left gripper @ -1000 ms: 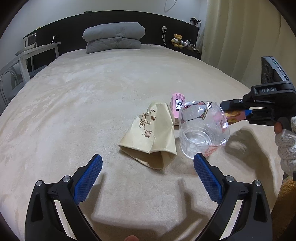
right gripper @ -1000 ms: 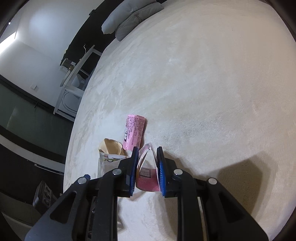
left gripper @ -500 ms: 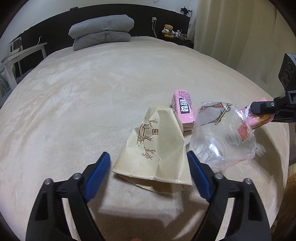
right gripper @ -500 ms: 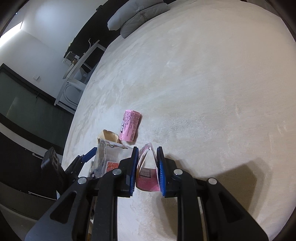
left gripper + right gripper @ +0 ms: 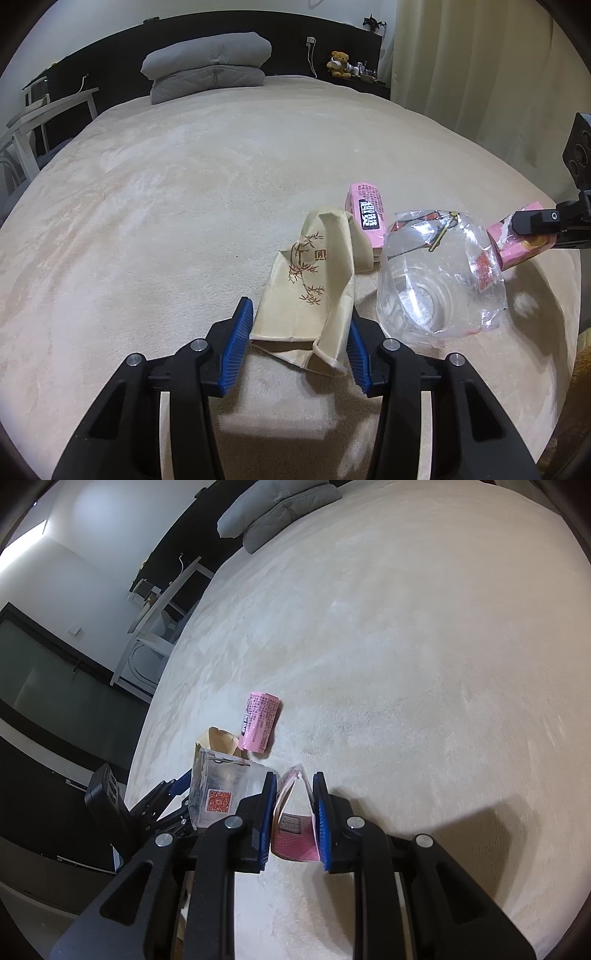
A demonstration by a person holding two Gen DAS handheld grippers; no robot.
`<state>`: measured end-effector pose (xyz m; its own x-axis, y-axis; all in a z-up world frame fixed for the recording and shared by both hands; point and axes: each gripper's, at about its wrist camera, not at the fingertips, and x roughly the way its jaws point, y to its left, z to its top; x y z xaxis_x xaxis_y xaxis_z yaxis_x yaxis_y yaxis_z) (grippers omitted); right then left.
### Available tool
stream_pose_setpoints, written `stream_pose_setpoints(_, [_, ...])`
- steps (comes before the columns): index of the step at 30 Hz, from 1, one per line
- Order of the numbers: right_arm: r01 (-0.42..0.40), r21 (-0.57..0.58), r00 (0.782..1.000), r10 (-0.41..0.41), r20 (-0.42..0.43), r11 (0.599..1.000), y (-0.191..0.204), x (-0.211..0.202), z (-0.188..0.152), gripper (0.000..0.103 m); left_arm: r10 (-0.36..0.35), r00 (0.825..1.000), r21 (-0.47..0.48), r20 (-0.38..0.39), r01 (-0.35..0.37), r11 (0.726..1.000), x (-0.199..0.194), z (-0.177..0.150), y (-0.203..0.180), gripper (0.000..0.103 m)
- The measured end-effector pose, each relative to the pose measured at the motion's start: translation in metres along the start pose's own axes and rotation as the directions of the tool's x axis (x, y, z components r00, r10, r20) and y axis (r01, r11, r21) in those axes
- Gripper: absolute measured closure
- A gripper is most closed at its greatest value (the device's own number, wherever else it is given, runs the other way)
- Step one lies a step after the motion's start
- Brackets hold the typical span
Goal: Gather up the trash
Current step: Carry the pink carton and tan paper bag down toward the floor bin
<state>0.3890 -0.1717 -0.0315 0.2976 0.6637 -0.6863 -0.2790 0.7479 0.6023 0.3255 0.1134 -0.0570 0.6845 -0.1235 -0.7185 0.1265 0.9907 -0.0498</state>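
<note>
Between the blue pads of the left gripper [image 5: 300,339] sits the near end of a tan paper bag [image 5: 314,291], squeezed from both sides and buckled along its right fold. Just right of it lies a clear plastic container [image 5: 439,280], and behind both a pink carton [image 5: 367,216]. At the far right, the right gripper [image 5: 293,814] is clamped on a second, flattened pink carton [image 5: 295,823]. All four pieces crowd the near right corner of the beige bed [image 5: 184,192]; its edge runs close by, while wide bare blanket stretches toward two stacked grey pillows [image 5: 208,66].
</note>
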Motion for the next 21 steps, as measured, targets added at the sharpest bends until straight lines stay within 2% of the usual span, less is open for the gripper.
stream_pose_setpoints(9, [-0.002, 0.0, 1.0, 0.002, 0.016, 1.0, 0.001, -0.009, -0.014, 0.082, 0.062, 0.998, -0.053, 0.03, -0.06, 0.997, -0.032, -0.007, 0.002, 0.058])
stream_pose_setpoints(21, [-0.034, -0.044, 0.997, 0.037, 0.072, 0.998, 0.004, -0.044, -0.059, 0.082, 0.051, 0.99, -0.108, 0.129, -0.037, 0.994, -0.105, -0.032, -0.029, 0.059])
